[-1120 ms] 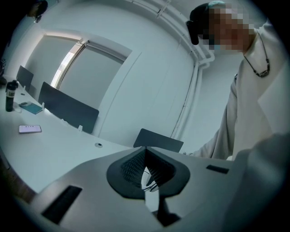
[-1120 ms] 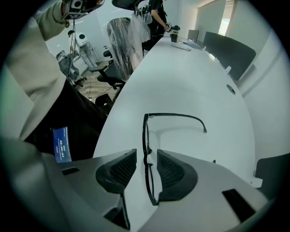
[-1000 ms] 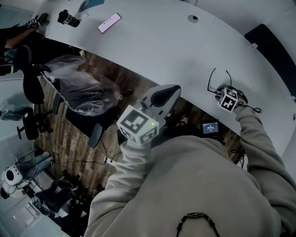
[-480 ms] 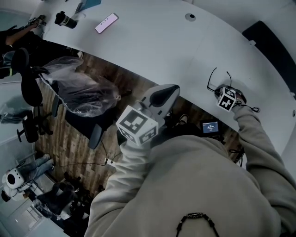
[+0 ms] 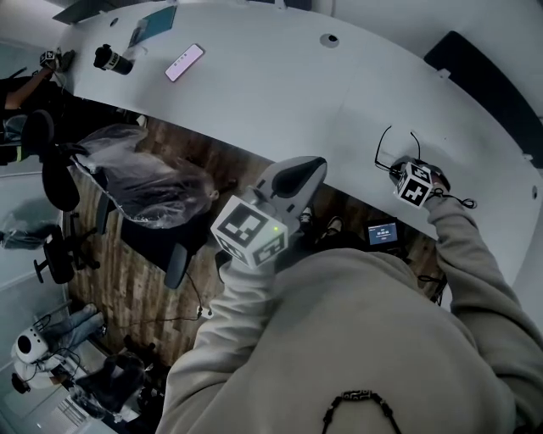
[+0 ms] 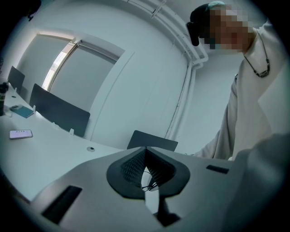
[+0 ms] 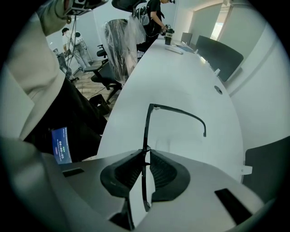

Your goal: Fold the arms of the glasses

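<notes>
The long white curved table (image 5: 280, 93) carries a phone (image 5: 184, 63), a teal booklet (image 5: 153, 24) and a small dark object (image 5: 112, 58) toward its far end.

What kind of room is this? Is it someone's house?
Probably an office or a lab workroom, not a house. There is a long white desk with dark divider screens along it, rolling office chairs on the wood floor, and one chair wrapped in clear plastic.
</notes>
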A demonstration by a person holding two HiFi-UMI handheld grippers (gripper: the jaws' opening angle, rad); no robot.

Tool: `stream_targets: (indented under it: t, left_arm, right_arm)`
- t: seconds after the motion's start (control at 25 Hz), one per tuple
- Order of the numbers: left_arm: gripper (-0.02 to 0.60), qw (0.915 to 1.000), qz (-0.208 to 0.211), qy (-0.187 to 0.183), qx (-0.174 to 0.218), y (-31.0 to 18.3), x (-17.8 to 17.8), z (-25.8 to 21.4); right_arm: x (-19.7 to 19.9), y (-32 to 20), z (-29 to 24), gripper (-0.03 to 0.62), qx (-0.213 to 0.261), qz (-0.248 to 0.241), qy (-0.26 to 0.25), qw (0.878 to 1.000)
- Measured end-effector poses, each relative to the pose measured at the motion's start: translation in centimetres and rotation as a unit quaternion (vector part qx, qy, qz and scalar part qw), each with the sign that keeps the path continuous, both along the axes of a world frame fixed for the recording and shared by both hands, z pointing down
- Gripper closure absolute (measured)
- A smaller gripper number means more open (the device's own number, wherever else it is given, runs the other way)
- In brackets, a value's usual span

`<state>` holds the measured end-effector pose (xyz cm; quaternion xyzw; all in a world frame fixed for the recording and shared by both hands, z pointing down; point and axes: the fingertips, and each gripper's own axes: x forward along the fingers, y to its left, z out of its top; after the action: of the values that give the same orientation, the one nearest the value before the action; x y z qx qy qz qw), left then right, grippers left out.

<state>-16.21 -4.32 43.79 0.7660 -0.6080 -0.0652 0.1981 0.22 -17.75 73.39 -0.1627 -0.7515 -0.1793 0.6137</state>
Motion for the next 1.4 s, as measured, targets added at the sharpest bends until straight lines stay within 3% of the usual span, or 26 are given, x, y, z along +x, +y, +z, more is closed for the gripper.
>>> stream_targets:
  t: [0.24,0.36,0.76,1.16,1.4]
  left_arm:
    - [0.577,0.9994,0.029,-0.009,0.016,-0.9,1.4,-1.6]
    - [0.577,0.9986,0.046,-0.012,0.022,-1.4,2.3,-2.0]
    - [0.577,0.9926,0.109,-0.036,0.039,-2.7,5.9,-3.7]
    - [0.577,0.9813,0.173,-0.054,0.063,-4.2,8.5,-6.0]
    - [0.577,0.9706,0.214,-0.073,0.082,-4.9,10.1,-7.7]
  right_arm:
    - [0.0,-0.4,-3.5,0.530,-0.002,0.038,-0.041,0.998]
    - [0.0,-0.6,-5.9,0.530,-0.016,0.072,-0.077,0.994]
    - [1.1,1.9,-14.0,0.530,-0.017,0.120,-0.171,0.978]
    - [3.1,3.2,-21.9,0.530,-0.034,0.185,-0.258,0.948]
    - [3.6,4.2,-26.7,0.530,-0.050,0.215,-0.321,0.921]
